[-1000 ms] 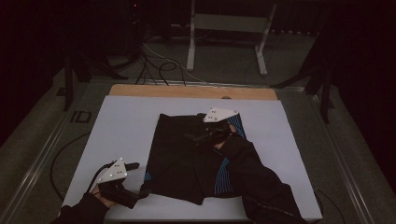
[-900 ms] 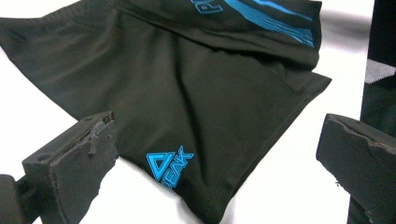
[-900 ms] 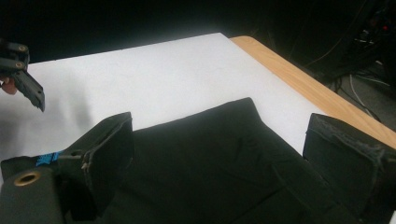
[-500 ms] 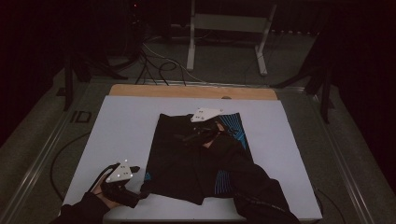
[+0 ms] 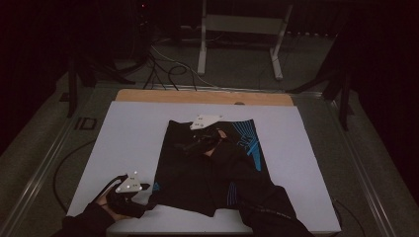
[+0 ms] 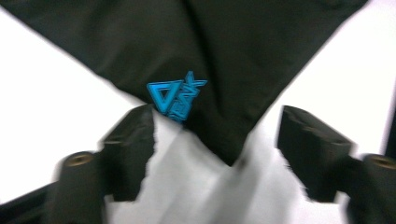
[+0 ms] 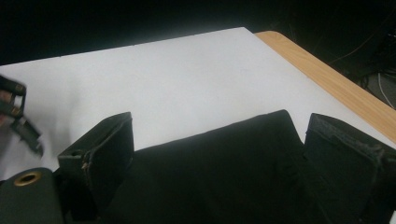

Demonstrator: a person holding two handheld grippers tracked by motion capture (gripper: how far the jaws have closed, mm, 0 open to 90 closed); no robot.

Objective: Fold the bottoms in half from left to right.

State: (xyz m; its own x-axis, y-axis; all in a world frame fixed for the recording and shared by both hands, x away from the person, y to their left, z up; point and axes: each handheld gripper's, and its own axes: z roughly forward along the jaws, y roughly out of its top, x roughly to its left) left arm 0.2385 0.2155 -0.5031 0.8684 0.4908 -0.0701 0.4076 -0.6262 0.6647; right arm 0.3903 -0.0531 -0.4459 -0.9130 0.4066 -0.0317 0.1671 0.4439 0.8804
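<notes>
High view | both claws gape, empty | shorts (image 5: 207, 173) partly under sleeve (image 5: 267, 207)

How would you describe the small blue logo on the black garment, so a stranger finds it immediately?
On the white table cover lies a black garment. Go to its near-left corner, by the left claw. The logo is a small blue triangle with letters, apart from the bigger blue stripes on the garment's right side.

This looks like a dim recording lab: loose black cables (image 5: 170, 69) and a white metal stand (image 5: 242, 37) fill the upper centre behind the white-topped wooden table (image 5: 128, 128).
</notes>
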